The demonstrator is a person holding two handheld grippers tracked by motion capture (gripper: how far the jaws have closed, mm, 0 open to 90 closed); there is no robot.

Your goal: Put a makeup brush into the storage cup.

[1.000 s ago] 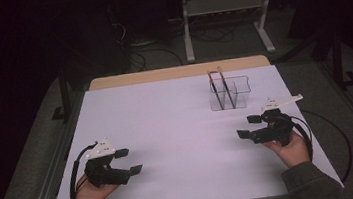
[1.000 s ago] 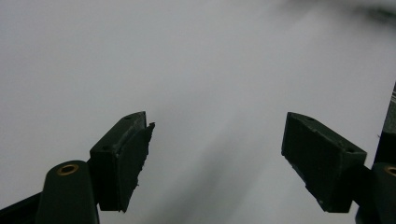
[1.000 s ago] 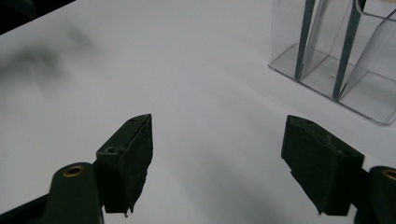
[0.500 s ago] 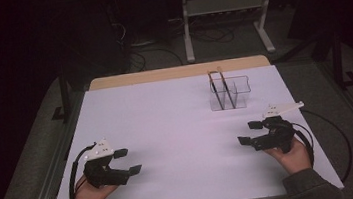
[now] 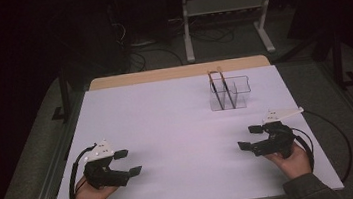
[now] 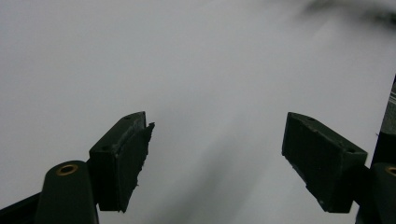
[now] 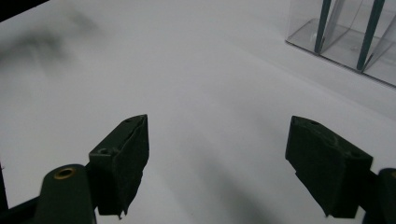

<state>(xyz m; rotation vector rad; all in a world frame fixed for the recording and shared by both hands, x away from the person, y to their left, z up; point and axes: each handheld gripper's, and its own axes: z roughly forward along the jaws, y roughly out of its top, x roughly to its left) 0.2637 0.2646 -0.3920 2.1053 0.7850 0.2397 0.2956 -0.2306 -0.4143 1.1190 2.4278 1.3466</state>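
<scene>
Right of centre in the high view, clear plastic divided holder (image 5: 230,93) is standing with two thin pencils (image 5: 218,90) leaning inside, unheld. Right gripper (image 5: 252,137) and left gripper (image 5: 128,162) are resting low at the frame's sides, jaws spread wide, probably idling. White tabletop (image 5: 178,129) is lying bare; dark room is surrounding it.

White table (image 5: 177,124) — metal rack (image 5: 224,8) on floor behind.

Left tool (image 5: 127,163) jaws wide apart, hand-held low; right tool (image 5: 249,138) likewise, facing inward.
</scene>
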